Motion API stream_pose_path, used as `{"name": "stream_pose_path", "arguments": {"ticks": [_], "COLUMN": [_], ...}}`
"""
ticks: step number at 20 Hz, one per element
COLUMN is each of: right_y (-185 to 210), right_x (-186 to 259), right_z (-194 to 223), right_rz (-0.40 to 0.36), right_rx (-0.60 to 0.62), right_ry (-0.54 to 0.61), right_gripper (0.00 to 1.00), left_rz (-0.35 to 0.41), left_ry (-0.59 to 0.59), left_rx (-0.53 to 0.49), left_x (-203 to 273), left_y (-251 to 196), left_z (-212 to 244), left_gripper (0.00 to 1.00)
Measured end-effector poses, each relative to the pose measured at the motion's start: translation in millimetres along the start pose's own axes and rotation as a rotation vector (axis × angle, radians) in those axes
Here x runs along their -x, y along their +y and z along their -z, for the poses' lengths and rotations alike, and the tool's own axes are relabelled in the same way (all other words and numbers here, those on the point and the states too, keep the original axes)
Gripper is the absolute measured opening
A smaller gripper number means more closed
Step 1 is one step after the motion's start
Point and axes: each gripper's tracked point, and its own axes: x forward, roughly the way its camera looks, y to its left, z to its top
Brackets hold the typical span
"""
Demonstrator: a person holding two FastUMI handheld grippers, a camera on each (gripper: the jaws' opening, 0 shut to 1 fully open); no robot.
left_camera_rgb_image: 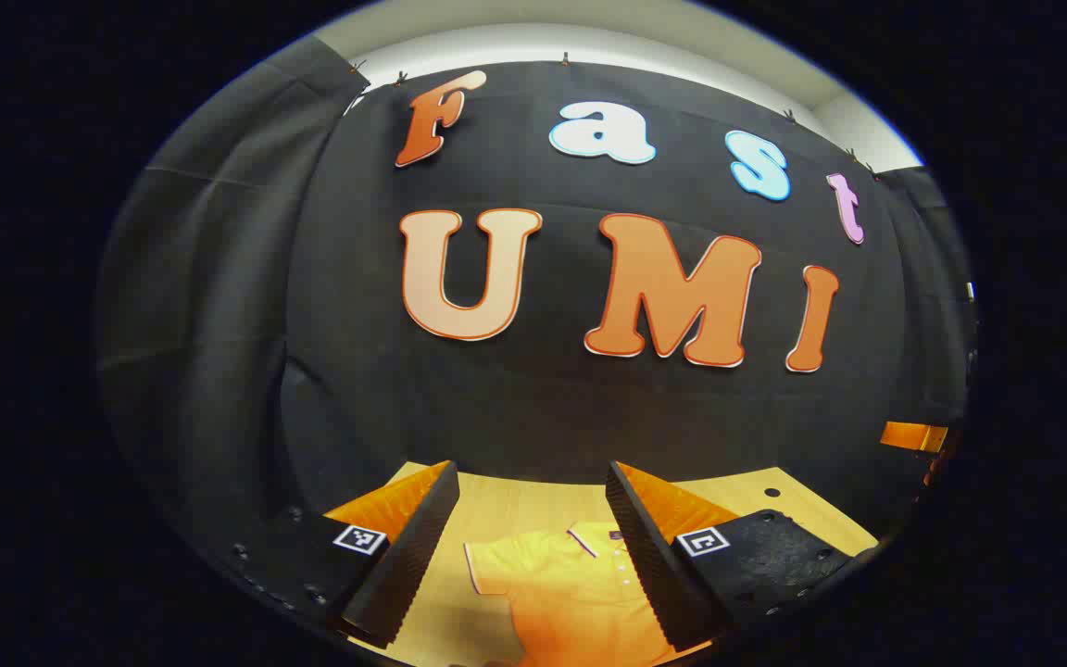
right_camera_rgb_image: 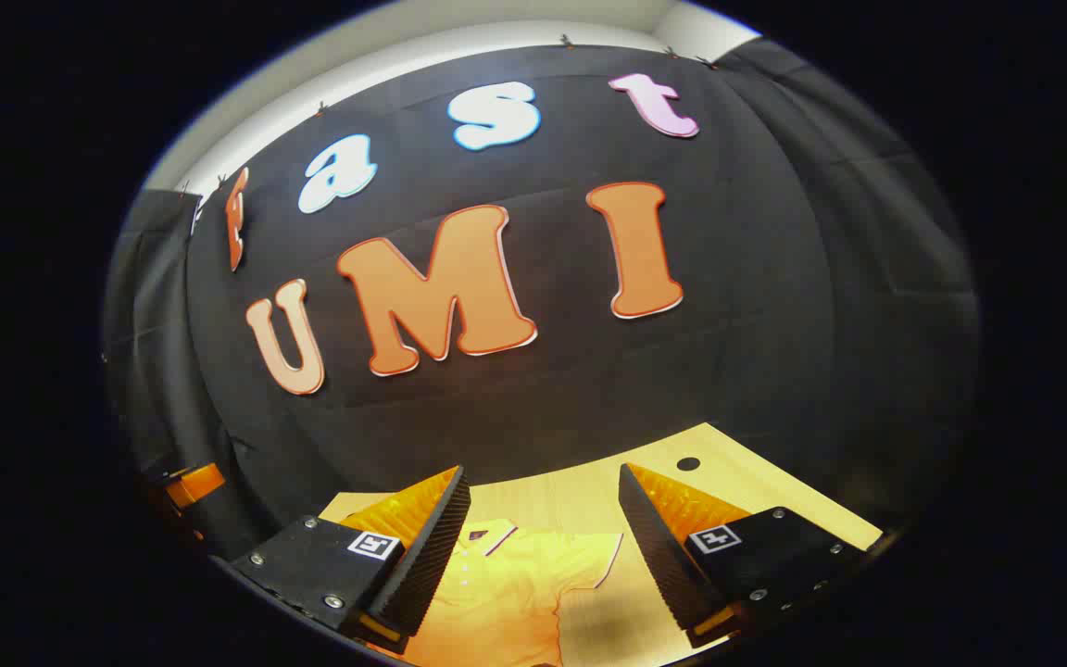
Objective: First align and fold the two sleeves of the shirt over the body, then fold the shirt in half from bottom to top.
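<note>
Hovering released, left claw (left_camera_rgb_image: 533,547), right claw (right_camera_rgb_image: 543,547), shirt (left_camera_rgb_image: 571,593) seemingly flat on table (left_camera_rgb_image: 515,509) beneath.

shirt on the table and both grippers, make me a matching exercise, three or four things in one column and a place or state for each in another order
Things
1. shirt
2. left gripper
3. table
4. small round hole

Places or states
A. in the tabletop, near the far corner, in the right gripper view
B. open, above the shirt's collar and one sleeve
C. lying flat, sleeves spread out, nothing folded yet
D. pale wood, standing against the black cloth wall

Pairs: 1-C, 2-B, 3-D, 4-A
</note>
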Motion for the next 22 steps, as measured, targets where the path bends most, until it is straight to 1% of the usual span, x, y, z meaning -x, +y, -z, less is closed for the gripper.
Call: {"name": "stream_pose_path", "arguments": {"ticks": [1,2,4,5,6,7,9,11,12,13,18,20,22], "right_y": [6,9,26,29,24,21,15,10,8,5,-3,-7,-9], "right_x": [-1,-2,-5,-7,-9,-11,-12,-11,-11,-10,-13,-17,-20], "right_z": [-2,-4,-6,-6,-8,-11,-14,-14,-13,-13,-11,-5,0], "right_rz": [0.002,0.005,-0.025,-0.028,-0.025,-0.017,-0.009,-0.001,0.001,0.004,-0.001,0.006,0.005], "right_rx": [0.038,0.062,0.069,0.07,0.08,0.094,0.112,0.128,0.135,0.141,0.147,0.155,0.154], "right_ry": [-0.013,-0.022,-0.013,-0.003,-0.001,-0.007,-0.017,-0.017,-0.017,-0.015,0.004,0.031,0.054], "right_gripper": [1.0,0.98,0.97,1.0,0.98,0.98,0.98,0.98,1.0,0.98,0.98,0.98,0.98], "left_rz": [-0.004,0.001,0.006,0.007,0.008,0.014,-0.004,0.007,0.008,0.009,-0.008,-0.028,-0.022], "left_ry": [-0.001,0.001,-0.001,-0.001,-0.014,-0.021,-0.011,0.003,0.007,0.007,0.004,-0.003,-0.008], "left_rx": [-0.003,0.0,0.006,0.007,0.004,-0.002,-0.013,-0.013,-0.012,-0.011,-0.033,-0.062,-0.078], "left_x": [-3,-7,-11,-12,-11,-12,-13,-13,-13,-12,-10,-11,-11], "left_y": [2,4,-3,-7,-8,-13,-18,-26,-29,-31,-36,-36,-42], "left_z": [1,1,-2,-3,-4,-8,-4,-1,0,-1,-2,-3,-5], "left_gripper": [0.98,0.98,0.98,0.98,0.98,0.98,0.97,0.98,0.98,0.98,0.98,0.98,0.98]}}
